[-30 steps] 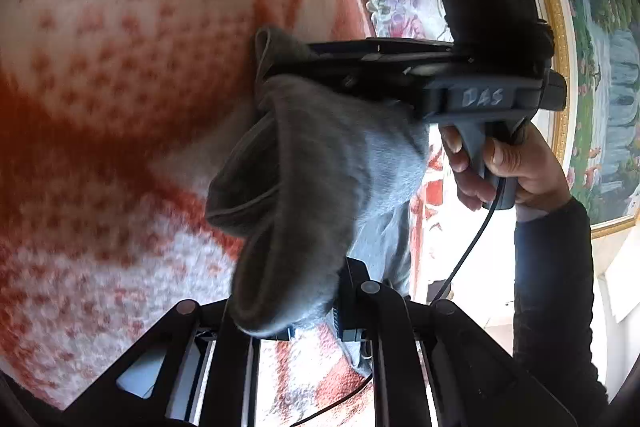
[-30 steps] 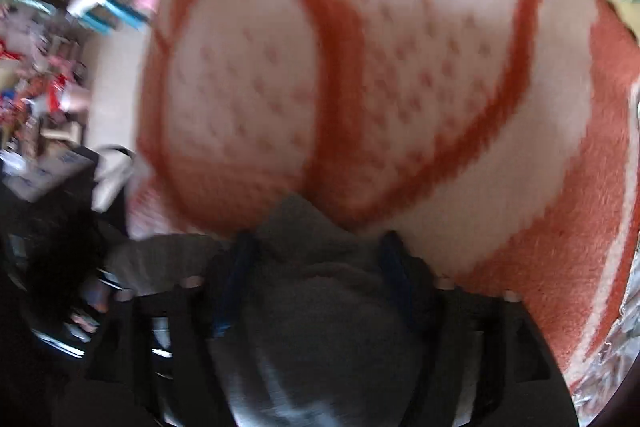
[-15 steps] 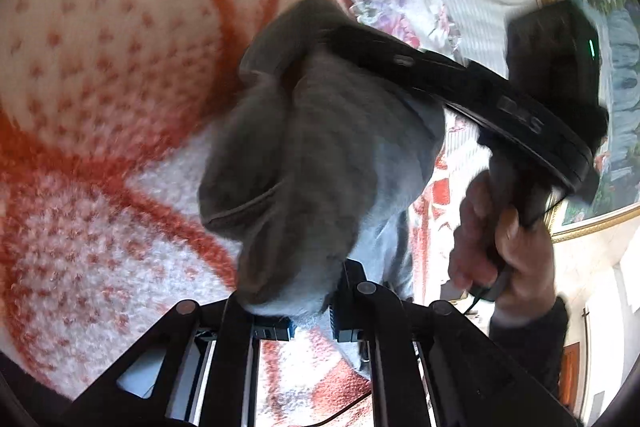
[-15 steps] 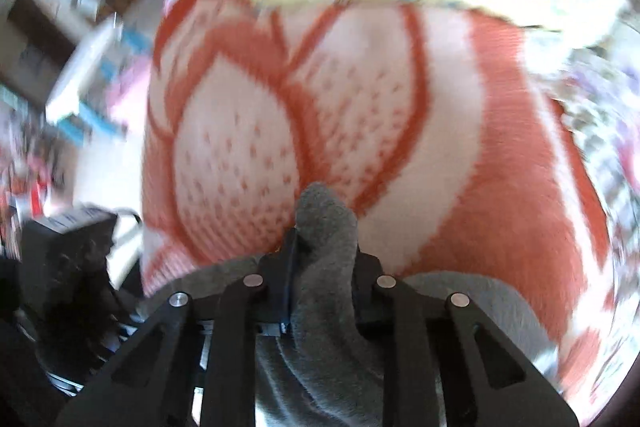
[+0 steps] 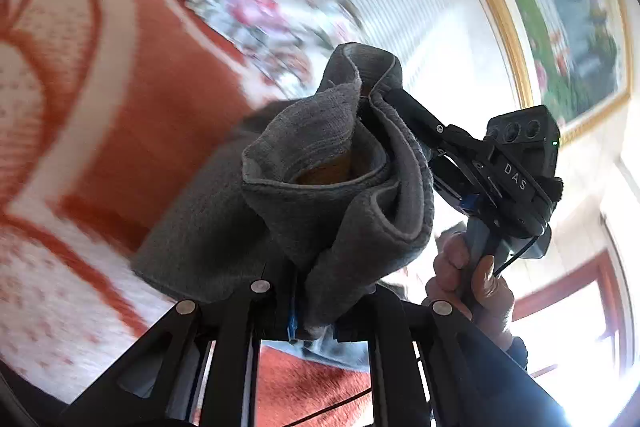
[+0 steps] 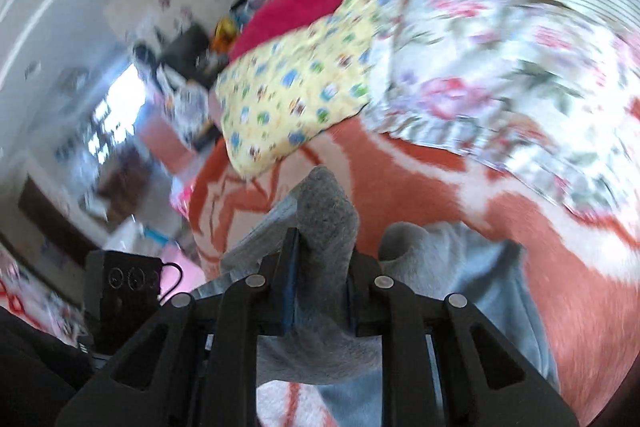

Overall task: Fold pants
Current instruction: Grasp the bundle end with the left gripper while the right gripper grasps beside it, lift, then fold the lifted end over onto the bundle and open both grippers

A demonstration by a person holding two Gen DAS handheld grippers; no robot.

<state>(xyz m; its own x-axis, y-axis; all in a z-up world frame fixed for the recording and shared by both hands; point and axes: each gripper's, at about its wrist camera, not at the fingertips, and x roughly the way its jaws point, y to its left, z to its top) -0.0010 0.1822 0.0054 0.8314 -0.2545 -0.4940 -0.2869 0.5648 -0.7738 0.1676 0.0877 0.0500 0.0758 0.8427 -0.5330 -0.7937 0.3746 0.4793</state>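
Note:
The grey pants [image 5: 304, 195] hang bunched between both grippers, lifted above the orange-and-white blanket [image 5: 92, 115]. My left gripper [image 5: 314, 311] is shut on a fold of the grey cloth. My right gripper [image 6: 320, 267] is shut on another fold, which sticks up between its fingers [image 6: 328, 215]. In the left wrist view the right gripper [image 5: 404, 107] shows from the side, held by a hand [image 5: 468, 275], its tip buried in the cloth. More grey cloth [image 6: 480, 275] trails down onto the blanket.
A yellow patterned pillow [image 6: 296, 91] and a floral quilt [image 6: 500, 83] lie at the head of the bed, with a pink pillow [image 6: 296, 3] behind. A gold-framed painting [image 5: 560, 7] hangs on the wall. A cluttered room lies beyond the bed's left side.
Both grippers have risen and tilted up with the pants, so the views swung from the blanket toward the pillows and wall. The cloth stays gripped in both.

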